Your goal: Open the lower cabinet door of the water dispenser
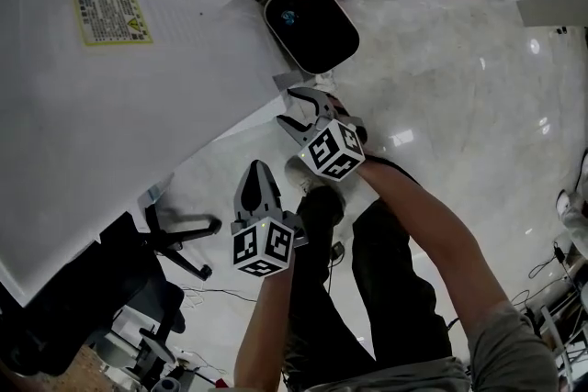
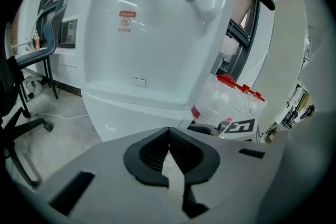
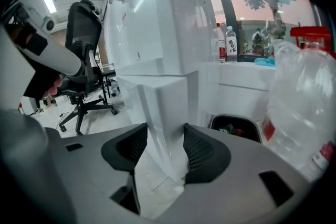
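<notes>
The lower door [image 3: 164, 105] of the water dispenser [image 2: 152, 34] appears unopened: its edge is straddled, ungripped, by the wide-spread right gripper [image 3: 160, 153], while the left gripper [image 2: 169, 157] is closed on nothing.

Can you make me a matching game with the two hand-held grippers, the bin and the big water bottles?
Things:
1. left hand-held gripper
2. right hand-held gripper
3. bin
4. water bottles

What fits:
a. red on top
b. jaws apart
c. dark inside
d. jaws together

Right pairs: 1-d, 2-b, 3-c, 4-a.
</notes>
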Available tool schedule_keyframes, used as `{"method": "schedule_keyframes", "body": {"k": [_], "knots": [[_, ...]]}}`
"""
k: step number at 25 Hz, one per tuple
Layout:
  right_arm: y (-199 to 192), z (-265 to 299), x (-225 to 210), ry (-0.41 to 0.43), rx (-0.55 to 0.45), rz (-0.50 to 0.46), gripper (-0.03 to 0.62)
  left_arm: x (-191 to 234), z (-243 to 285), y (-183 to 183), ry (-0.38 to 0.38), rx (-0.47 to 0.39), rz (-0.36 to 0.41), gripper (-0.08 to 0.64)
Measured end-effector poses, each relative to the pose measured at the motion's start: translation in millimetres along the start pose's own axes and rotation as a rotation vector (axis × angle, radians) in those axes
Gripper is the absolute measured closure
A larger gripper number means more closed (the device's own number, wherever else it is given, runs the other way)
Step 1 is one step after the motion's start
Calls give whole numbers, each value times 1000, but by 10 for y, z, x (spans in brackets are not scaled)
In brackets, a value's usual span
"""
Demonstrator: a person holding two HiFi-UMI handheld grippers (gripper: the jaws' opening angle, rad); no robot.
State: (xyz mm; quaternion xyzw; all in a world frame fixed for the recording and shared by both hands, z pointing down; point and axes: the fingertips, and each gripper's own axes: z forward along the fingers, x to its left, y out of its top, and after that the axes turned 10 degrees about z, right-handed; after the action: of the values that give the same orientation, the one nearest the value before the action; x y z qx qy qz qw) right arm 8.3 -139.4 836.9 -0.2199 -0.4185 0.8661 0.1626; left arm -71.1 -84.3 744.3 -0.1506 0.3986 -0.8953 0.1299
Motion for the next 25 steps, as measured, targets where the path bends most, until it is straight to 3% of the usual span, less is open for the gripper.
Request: {"method": "schedule_keyframes", "body": {"k": [7, 12, 19, 25], "knots": [[-252, -227, 320, -76, -18, 94, 379, -67, -143, -35, 2, 2, -4, 552], [-359, -307, 450, -96, -11, 97, 394, -60, -244, -65, 10, 4, -10, 552], [-377, -464, 467, 10, 72, 16, 390, -33, -316, -57, 18, 7, -31, 551], [-218, -1235, 328, 10, 52, 63, 390, -210, -134, -72, 53, 60, -129, 528]]}}
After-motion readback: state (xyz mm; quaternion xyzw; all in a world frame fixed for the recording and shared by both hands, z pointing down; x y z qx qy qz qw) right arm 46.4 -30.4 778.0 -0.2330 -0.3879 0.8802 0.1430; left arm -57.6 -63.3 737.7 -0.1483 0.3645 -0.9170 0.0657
